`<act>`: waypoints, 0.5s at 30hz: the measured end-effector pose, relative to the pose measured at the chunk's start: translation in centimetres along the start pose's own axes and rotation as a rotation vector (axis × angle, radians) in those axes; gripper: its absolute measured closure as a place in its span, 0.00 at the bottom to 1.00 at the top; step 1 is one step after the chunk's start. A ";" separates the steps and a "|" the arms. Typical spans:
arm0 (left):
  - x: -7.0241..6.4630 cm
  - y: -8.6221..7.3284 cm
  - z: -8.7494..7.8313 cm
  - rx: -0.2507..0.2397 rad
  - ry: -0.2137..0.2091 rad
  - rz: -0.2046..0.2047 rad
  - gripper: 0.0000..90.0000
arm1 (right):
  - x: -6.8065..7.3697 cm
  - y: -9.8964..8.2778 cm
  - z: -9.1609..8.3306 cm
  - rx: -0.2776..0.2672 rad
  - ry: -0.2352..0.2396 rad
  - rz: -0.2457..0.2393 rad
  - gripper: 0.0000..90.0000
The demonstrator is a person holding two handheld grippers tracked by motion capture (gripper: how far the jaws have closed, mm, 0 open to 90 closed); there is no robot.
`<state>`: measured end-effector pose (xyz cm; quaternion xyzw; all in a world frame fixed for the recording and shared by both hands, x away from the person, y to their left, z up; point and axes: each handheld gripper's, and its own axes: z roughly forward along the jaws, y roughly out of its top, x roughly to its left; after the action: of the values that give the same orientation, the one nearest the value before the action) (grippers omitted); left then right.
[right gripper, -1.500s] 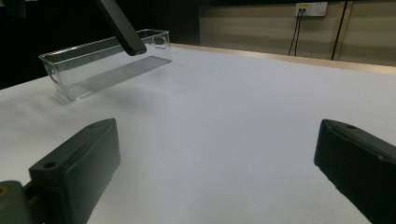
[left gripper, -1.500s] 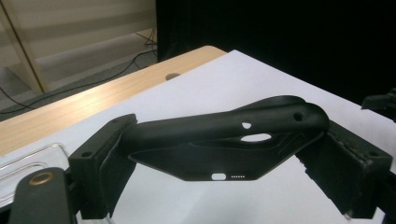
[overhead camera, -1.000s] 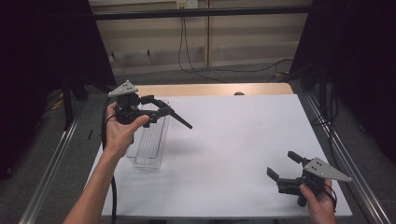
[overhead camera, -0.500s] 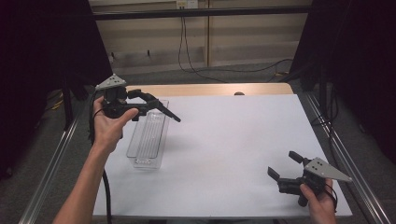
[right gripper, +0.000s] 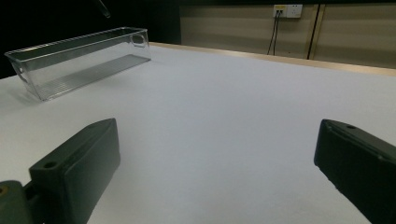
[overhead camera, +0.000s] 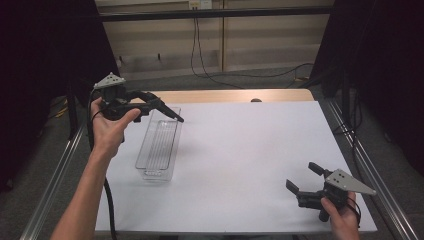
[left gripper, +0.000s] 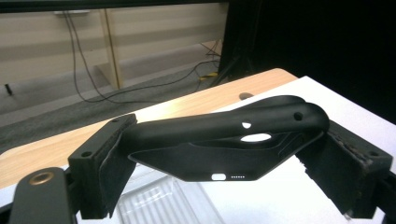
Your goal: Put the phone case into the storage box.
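On the left I have the left tongs (overhead camera: 150, 107) clenched across a black phone case (left gripper: 224, 140), lifted above the far end of the clear tray (overhead camera: 159, 145), so I judge the pick-up done and the placing still to come. The tray lies lengthwise on the white tabletop (overhead camera: 250, 150) with nothing in it. At the near right, the right tongs (overhead camera: 305, 177) hang low, released and holding nothing.

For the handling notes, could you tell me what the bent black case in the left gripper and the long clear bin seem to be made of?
Bent black case: likely soft matte rubber or silicone; it bows between the jaws. Long clear bin: apparently rigid glossy transparent plastic, ribbed floor visible through it.
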<state>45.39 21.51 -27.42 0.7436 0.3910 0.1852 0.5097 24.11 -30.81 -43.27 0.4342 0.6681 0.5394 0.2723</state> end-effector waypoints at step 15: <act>1.5 -0.3 2.0 0.029 0.116 -0.032 0.15 | -0.2 -0.2 0.1 0.011 0.008 -0.003 0.00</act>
<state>47.56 21.53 -28.71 0.7326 0.4342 0.2143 0.4784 24.19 -30.94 -43.48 0.4323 0.6728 0.5371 0.2682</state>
